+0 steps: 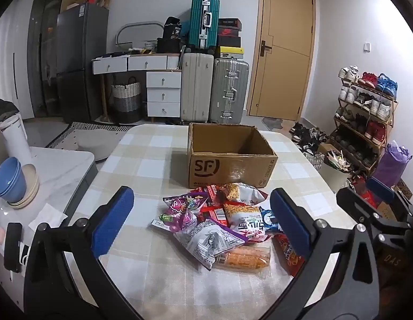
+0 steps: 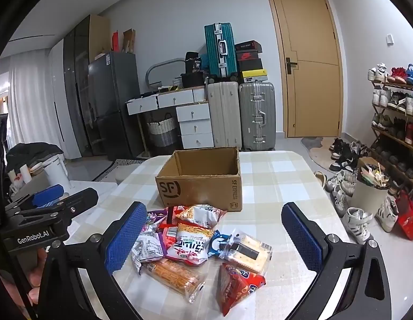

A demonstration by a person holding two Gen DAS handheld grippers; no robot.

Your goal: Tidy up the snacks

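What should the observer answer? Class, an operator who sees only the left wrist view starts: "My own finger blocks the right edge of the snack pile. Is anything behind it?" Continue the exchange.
Observer: Yes. The right wrist view shows a clear pack of crackers lying beside the blue packet.
Operator: Is the right hand-held gripper holding anything?
Observer: No. The right hand-held gripper points at the pile with its jaws wide apart and nothing between them.
Operator: I only see a sliver of a red bag. Where does it lie?
Observer: The red bag lies at the near edge of the pile, just in front of the crackers.
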